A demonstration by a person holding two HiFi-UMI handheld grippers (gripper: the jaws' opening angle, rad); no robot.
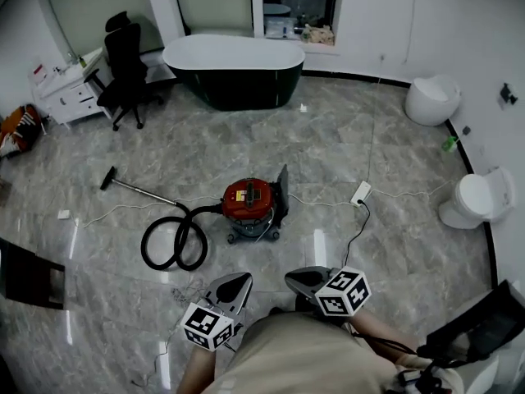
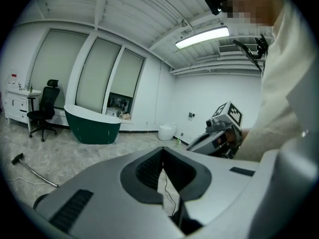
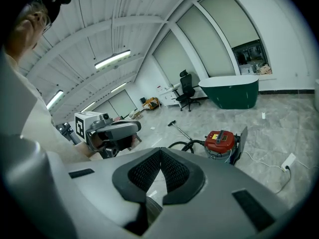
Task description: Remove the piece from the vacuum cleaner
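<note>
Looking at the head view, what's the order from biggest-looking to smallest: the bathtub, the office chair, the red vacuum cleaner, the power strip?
1. bathtub
2. office chair
3. vacuum cleaner, hose aside; close to the chair, so unsure
4. power strip

floor (image 1: 246,138): grey marble | bathtub (image 1: 234,76): dark green | chair (image 1: 123,64): black | walls (image 1: 369,15): white
</note>
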